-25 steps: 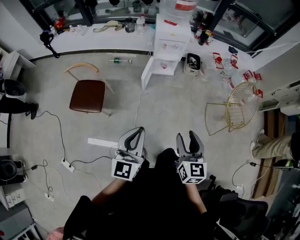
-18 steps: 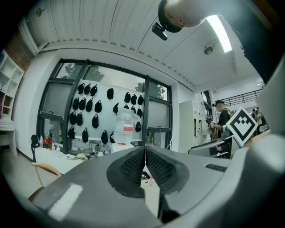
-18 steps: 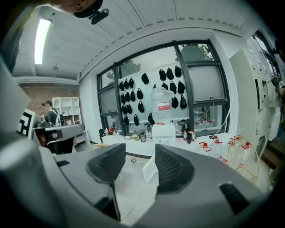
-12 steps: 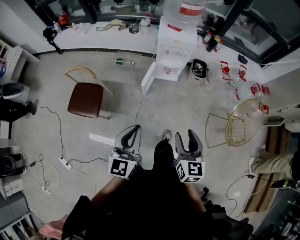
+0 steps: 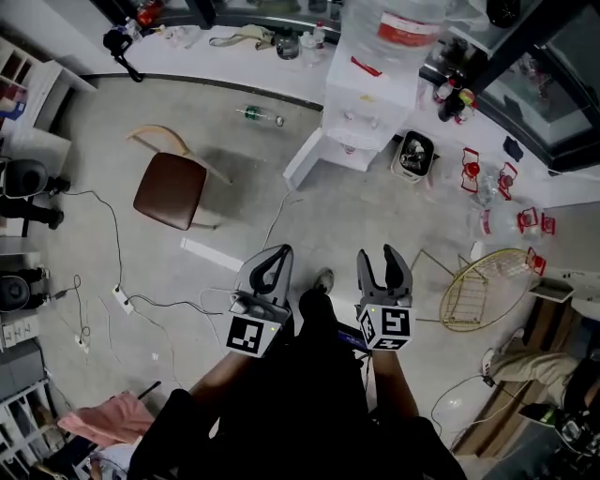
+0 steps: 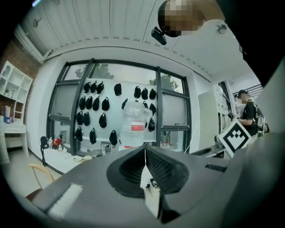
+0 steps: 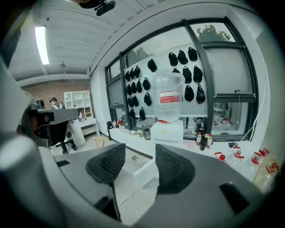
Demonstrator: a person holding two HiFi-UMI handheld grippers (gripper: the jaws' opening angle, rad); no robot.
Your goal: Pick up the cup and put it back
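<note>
No cup can be made out in any view. My left gripper [image 5: 275, 255] is held over the floor in front of the person's dark clothing, and its jaws meet with nothing in them [image 6: 144, 149]. Beside it, my right gripper [image 5: 380, 255] stands open with only air between its pads [image 7: 140, 161]. Both point toward a white water dispenser [image 5: 361, 98] with a large clear bottle [image 5: 394, 28] on top. That bottle [image 7: 168, 95] and dispenser [image 7: 167, 131] stand well beyond the right jaws, against a window wall.
A brown-seated chair [image 5: 169, 187] stands at the left and a gold wire chair [image 5: 483, 291] at the right. Cables and a power strip [image 5: 122, 300] lie across the floor. A small bin [image 5: 415, 155] stands beside the dispenser, and a bottle [image 5: 258, 114] lies near the white ledge.
The person has stepped forward, so the dispenser and chairs sit nearer and lower in the head view. Both grippers keep their pose and jaw state.
</note>
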